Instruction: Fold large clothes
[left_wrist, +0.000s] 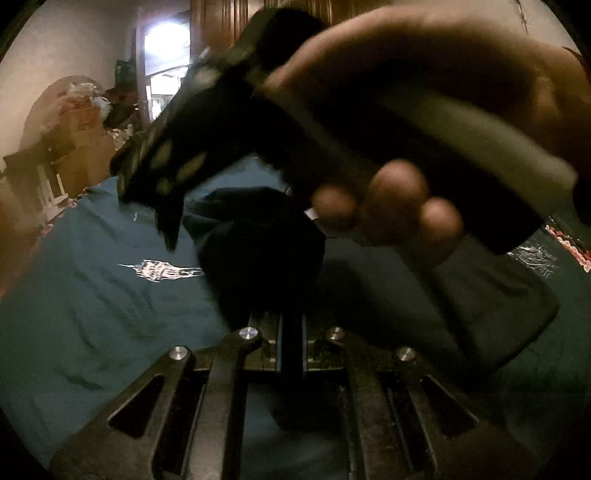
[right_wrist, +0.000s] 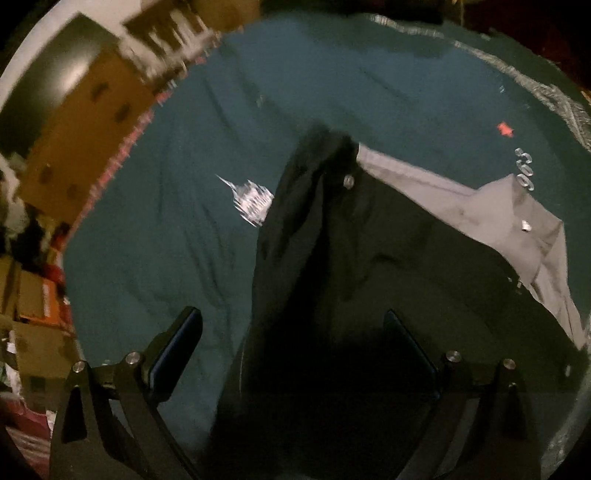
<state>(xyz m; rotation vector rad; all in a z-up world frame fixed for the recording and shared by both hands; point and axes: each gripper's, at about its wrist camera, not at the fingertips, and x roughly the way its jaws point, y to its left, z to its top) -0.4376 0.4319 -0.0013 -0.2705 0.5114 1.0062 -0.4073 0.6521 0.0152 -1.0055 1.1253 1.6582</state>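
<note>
One dark garment (right_wrist: 369, 258) lies on the teal bedsheet (right_wrist: 166, 258); left tool (left_wrist: 291, 332) pinches its cloth, right tool (right_wrist: 295, 350) is wide.

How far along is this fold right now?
Early. Done: the dark garment lies on the teal sheet, grey lining turned out. In hand: left tool is shut on dark cloth; right tool hangs open above it. Left: the folds themselves.
</note>
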